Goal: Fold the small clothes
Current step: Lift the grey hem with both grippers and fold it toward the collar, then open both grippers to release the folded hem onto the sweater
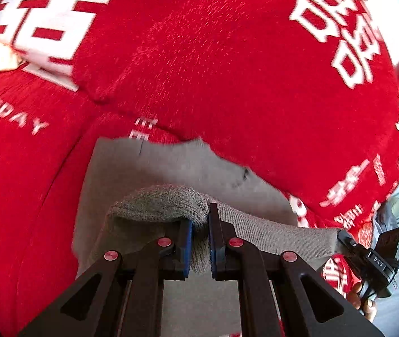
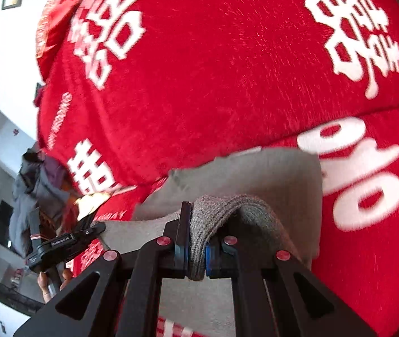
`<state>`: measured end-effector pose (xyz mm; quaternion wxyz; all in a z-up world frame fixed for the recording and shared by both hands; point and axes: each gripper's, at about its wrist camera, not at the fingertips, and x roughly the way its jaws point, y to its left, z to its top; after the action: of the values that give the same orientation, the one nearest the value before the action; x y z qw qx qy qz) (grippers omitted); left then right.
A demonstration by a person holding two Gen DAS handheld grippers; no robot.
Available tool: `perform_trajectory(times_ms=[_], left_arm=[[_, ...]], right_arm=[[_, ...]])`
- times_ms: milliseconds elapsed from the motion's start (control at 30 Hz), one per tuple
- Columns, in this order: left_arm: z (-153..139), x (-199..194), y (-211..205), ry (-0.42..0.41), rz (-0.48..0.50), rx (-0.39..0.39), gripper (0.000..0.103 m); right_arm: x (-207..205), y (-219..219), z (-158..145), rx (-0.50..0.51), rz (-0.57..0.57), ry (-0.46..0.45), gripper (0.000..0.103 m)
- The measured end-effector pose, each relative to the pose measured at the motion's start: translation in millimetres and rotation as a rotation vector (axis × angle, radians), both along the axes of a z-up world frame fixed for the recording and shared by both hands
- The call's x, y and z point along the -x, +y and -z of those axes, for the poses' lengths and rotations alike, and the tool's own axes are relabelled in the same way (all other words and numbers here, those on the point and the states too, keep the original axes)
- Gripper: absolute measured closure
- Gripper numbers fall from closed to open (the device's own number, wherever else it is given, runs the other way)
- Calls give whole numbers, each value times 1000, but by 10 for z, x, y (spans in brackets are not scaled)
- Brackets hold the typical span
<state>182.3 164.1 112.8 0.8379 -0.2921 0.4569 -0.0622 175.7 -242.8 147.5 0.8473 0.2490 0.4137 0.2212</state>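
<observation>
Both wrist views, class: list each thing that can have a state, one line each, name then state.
Grey knit garment: lifted, stretched between both tongs, lower part hanging.
Left tongs: shut on the garment's ribbed edge.
Right tongs: shut on the bunched ribbed edge.
Red bedspread: spread out, creased.
Pile of clothes: heaped, unfolded.

A knitted garment hangs stretched between two grippers above a bedcover; the left gripper pinches its left edge, the right gripper its right edge; a heap of clothes lies far left.
</observation>
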Motion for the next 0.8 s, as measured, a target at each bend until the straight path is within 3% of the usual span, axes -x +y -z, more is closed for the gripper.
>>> perform_trajectory(times_ms=[133, 267, 333, 367, 400, 500, 533, 567, 600, 633, 700, 800], left_arm=[[372, -532, -13, 65, -23, -5, 92], [821, -804, 41, 177, -53, 31, 91], [952, -849, 74, 208, -31, 93, 72], [978, -860, 102, 193, -12, 160, 54], [961, -865, 122, 169, 4, 209, 40], [806, -853, 150, 136, 10, 192, 35], [739, -841, 172, 120, 24, 207, 27], [685, -805, 203, 111, 20, 214, 9], [642, -767, 230, 101, 5, 211, 3], [581, -700, 260, 79, -12, 205, 3], [474, -611, 263, 52, 20, 186, 3], [355, -498, 128, 12, 61, 129, 3]], right_arm=[[-490, 4, 257, 17, 26, 47, 95], [-857, 48, 641, 58, 48, 125, 95], [-959, 44, 791, 63, 58, 167, 91], [-1011, 42, 863, 80, 63, 193, 91], [-1050, 32, 920, 83, 64, 211, 88], [-1046, -35, 943, 86, 99, 218, 70], [-1020, -59, 913, 91, 117, 204, 62], [-947, -105, 824, 102, 145, 168, 56], [-881, -140, 754, 113, 164, 144, 40], [-824, -167, 696, 121, 181, 127, 31], [-633, -151, 523, 152, 160, 63, 30], [-489, 89, 381, 313, 77, 8, 30]])
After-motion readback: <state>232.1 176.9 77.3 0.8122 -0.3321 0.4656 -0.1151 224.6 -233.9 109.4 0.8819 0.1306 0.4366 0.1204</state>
